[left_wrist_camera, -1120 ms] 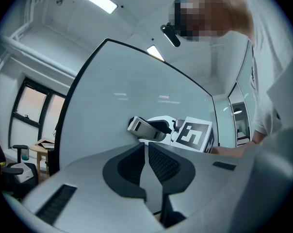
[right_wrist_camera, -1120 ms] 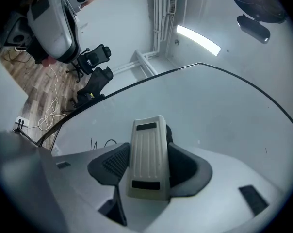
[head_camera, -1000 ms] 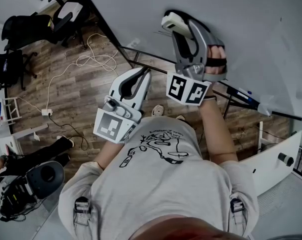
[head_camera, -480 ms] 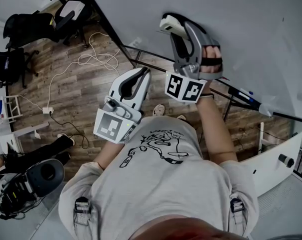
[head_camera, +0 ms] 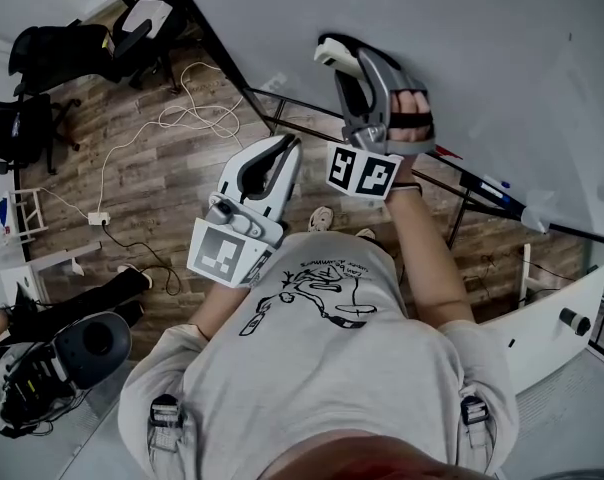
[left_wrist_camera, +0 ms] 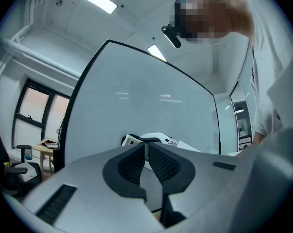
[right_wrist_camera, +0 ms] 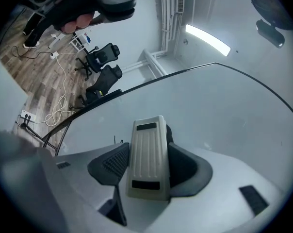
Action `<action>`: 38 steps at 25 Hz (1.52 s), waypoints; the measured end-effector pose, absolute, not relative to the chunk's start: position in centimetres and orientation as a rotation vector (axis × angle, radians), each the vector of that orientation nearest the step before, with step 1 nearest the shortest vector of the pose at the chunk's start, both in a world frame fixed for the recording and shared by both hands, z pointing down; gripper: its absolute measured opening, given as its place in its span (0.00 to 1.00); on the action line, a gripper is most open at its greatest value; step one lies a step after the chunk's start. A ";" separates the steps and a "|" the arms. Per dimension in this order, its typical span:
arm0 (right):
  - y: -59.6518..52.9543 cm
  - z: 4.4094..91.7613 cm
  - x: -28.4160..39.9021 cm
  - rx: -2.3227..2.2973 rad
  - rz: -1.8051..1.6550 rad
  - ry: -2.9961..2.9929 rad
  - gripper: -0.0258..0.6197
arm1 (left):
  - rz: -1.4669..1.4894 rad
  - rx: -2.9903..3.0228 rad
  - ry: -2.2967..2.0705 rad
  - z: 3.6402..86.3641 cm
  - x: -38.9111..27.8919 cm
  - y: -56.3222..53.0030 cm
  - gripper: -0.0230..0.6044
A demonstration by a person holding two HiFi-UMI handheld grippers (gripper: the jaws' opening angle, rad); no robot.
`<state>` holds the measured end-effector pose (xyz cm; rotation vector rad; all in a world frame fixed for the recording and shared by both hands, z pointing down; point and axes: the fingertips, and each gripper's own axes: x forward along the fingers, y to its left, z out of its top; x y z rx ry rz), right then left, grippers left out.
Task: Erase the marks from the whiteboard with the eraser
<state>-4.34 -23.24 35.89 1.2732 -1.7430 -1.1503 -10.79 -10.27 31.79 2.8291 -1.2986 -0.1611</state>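
Note:
The whiteboard fills the upper right of the head view, and its black lower edge runs diagonally. My right gripper is shut on the white eraser, which is pressed against the board close to that edge. In the right gripper view the ribbed eraser sits between the jaws. A few faint dark marks lie on the board just left of it. My left gripper hangs lower, away from the board, shut with nothing in it. In the left gripper view its pads nearly meet.
Below the board, markers lie on its tray, and the metal legs of its stand reach down to the wooden floor. Cables trail across that floor. Office chairs stand at the far left, and a white table is at the right.
My right gripper has slid the eraser a little to the left and up along the board's lower edge. The left gripper has stayed still.

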 end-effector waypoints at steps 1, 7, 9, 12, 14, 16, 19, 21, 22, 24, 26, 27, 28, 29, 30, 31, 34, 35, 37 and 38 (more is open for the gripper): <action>-23.2 36.0 -4.4 1.274 -1.151 -1.741 0.44 | -0.160 2.828 -1.301 31.8 -10.9 -10.2 0.10; -23.2 36.4 -4.7 1.271 -1.150 -1.742 0.44 | -0.155 2.820 -1.302 32.0 -11.2 -9.9 0.10; -23.3 36.6 -4.8 1.268 -1.147 -1.742 0.44 | -0.154 2.819 -1.299 32.0 -11.1 -9.8 0.10; -23.4 37.1 -5.0 1.264 -1.141 -1.745 0.44 | -0.152 2.820 -1.297 32.0 -11.2 -9.8 0.10; -23.4 37.5 -5.2 1.261 -1.138 -1.747 0.44 | -0.150 2.819 -1.298 32.1 -11.3 -9.7 0.10; -23.4 37.9 -5.4 1.254 -1.137 -1.747 0.44 | -0.147 2.817 -1.299 32.2 -11.4 -9.5 0.10; -23.6 38.3 -5.7 1.244 -1.136 -1.745 0.44 | -0.138 2.812 -1.300 32.3 -11.5 -9.5 0.10; -23.7 38.6 -5.9 1.238 -1.132 -1.745 0.44 | -0.134 2.810 -1.301 32.3 -11.6 -9.4 0.10; -23.7 38.8 -6.0 1.233 -1.130 -1.745 0.44 | -0.133 2.810 -1.302 32.3 -11.6 -9.4 0.10; -23.8 39.5 -6.3 1.213 -1.125 -1.746 0.44 | -0.132 2.809 -1.306 32.3 -11.6 -9.3 0.10; -23.7 40.6 -6.4 1.191 -1.124 -1.745 0.44 | -0.131 2.807 -1.310 32.4 -11.5 -9.1 0.10; -23.7 41.0 -6.5 1.184 -1.125 -1.742 0.44 | -0.129 2.806 -1.312 32.5 -11.4 -9.0 0.10; -23.7 41.2 -6.5 1.181 -1.125 -1.739 0.44 | -0.127 2.805 -1.314 32.5 -11.5 -8.9 0.10; -23.7 41.4 -6.6 1.181 -1.126 -1.736 0.44 | -0.125 2.803 -1.317 32.5 -11.6 -8.8 0.10; -23.7 41.5 -6.7 1.181 -1.125 -1.735 0.44 | -0.123 2.802 -1.320 32.5 -11.7 -8.8 0.10; -23.7 41.5 -6.7 1.181 -1.126 -1.734 0.44 | -0.122 2.801 -1.324 32.5 -11.8 -8.8 0.10; -23.8 42.0 -6.9 1.168 -1.136 -1.724 0.44 | -0.122 2.798 -1.327 32.7 -11.9 -8.8 0.10; -23.8 42.2 -7.0 1.163 -1.137 -1.722 0.44 | -0.122 2.797 -1.326 32.7 -11.8 -8.8 0.10; -23.9 42.6 -7.1 1.151 -1.131 -1.723 0.44 | -0.122 2.797 -1.322 32.7 -11.7 -8.8 0.10; -23.9 42.9 -7.3 1.142 -1.125 -1.725 0.44 | -0.121 2.798 -1.320 32.7 -11.7 -8.8 0.10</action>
